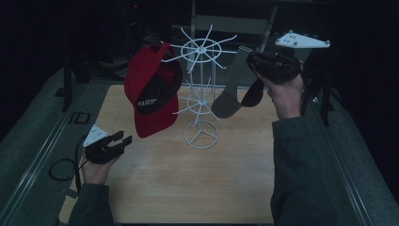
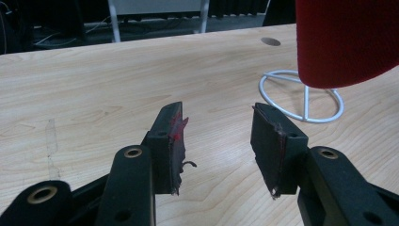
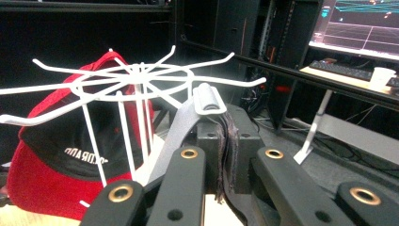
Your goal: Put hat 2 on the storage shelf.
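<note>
A white wire rack [image 1: 201,49] with spoke hooks stands on the wooden table [image 1: 188,188]. A red cap [image 1: 150,94] with a black lining hangs from its left hooks. My right gripper [image 1: 256,63] is raised at the rack's upper right, shut on the strap of a grey cap [image 1: 233,89] that dangles beside the top hooks. In the right gripper view the grey strap [image 3: 181,127] and its buckle sit pinched in my right gripper [image 3: 229,127], close to the rack [image 3: 136,77]. My left gripper [image 1: 123,140] hovers low at the table's left, open with nothing between its jaws [image 2: 219,141].
The rack's ring base [image 2: 301,101] rests right of and beyond my left gripper, under the red cap [image 2: 348,42]. Grey padded strips and metal rails flank the table. A desk with a keyboard [image 3: 343,70] and a cup lies beyond the rack.
</note>
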Motion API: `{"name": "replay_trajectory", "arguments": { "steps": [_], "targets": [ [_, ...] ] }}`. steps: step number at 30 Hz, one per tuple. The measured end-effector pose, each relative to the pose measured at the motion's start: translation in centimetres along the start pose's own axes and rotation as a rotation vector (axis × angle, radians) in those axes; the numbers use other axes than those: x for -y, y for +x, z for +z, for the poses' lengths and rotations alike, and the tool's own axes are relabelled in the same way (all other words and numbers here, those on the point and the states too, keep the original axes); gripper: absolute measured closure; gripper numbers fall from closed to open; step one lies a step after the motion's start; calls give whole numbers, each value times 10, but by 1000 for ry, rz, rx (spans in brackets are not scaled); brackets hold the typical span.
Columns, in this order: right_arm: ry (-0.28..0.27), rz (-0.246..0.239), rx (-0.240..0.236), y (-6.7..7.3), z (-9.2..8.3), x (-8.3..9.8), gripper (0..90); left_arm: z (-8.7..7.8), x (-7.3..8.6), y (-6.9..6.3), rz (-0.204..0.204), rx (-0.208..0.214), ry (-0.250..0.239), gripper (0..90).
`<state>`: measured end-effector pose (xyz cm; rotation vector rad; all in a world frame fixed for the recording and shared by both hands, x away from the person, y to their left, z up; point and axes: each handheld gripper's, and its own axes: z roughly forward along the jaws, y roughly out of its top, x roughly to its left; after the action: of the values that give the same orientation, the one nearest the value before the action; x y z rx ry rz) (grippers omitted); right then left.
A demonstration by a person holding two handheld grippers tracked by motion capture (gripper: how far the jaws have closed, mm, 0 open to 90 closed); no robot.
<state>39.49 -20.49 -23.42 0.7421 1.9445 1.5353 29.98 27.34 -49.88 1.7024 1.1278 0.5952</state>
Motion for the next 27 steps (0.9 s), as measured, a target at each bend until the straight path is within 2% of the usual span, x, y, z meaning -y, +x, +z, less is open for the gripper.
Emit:
{"name": "replay_trajectory", "arguments": {
  "steps": [8, 24, 27],
  "targets": [
    [-7, 9, -5, -1, 3, 0, 857, 0, 0, 0, -1, 2, 0, 551],
    [46, 4, -38, 1, 15, 7, 838, 1, 0, 0, 0, 2, 0, 551],
    [42, 8, -37, 1, 15, 9, 817, 1, 0, 0, 1, 3, 0, 551]
  ]
}}
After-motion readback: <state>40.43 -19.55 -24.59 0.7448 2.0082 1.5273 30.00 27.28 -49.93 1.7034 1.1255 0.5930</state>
